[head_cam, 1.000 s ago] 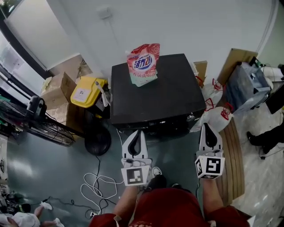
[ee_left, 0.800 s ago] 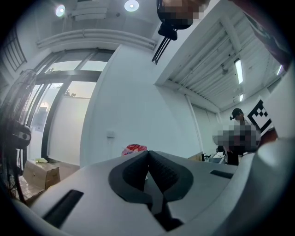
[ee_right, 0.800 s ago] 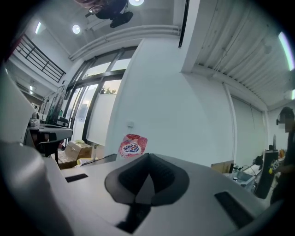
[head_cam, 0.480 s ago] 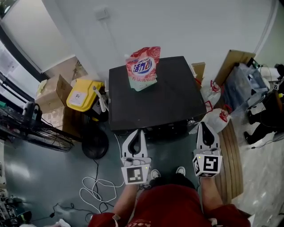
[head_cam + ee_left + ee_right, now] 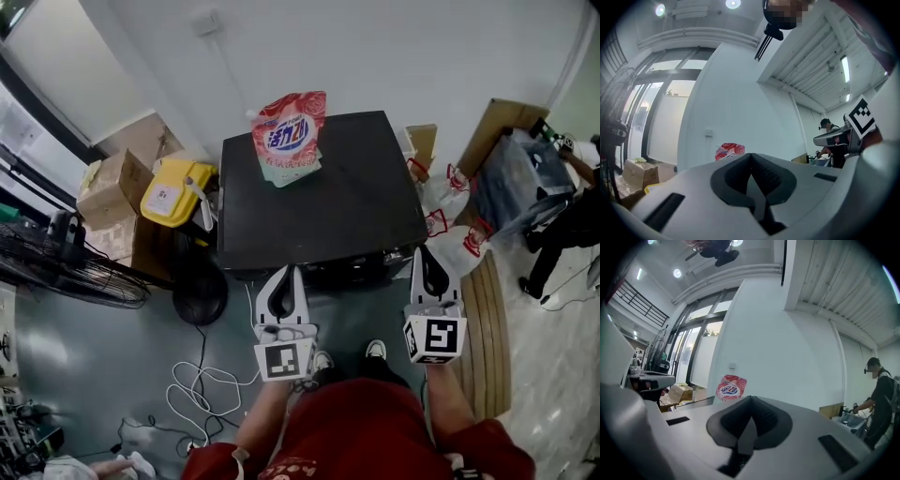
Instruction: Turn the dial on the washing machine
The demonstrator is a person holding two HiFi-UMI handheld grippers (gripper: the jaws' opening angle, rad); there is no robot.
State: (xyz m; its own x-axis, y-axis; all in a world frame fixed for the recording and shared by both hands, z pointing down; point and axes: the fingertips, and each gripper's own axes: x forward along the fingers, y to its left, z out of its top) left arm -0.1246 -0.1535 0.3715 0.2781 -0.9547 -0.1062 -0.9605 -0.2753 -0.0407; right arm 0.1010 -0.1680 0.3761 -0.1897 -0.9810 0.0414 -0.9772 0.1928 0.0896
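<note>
The washing machine (image 5: 323,202), a black box with a flat matte top, stands against the white wall (image 5: 375,56) on a grey-green floor (image 5: 75,347). A red-and-white detergent pouch (image 5: 289,136) stands upright near its back left corner. Just before its front edge, the left gripper (image 5: 284,274) and the right gripper (image 5: 430,253) both have their jaws pressed together, with nothing between them. A yellow plastic case (image 5: 173,192) lies beside the machine.

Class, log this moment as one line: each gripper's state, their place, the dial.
left gripper: shut, empty | right gripper: shut, empty | place: both before washer front | dial: not visible
</note>
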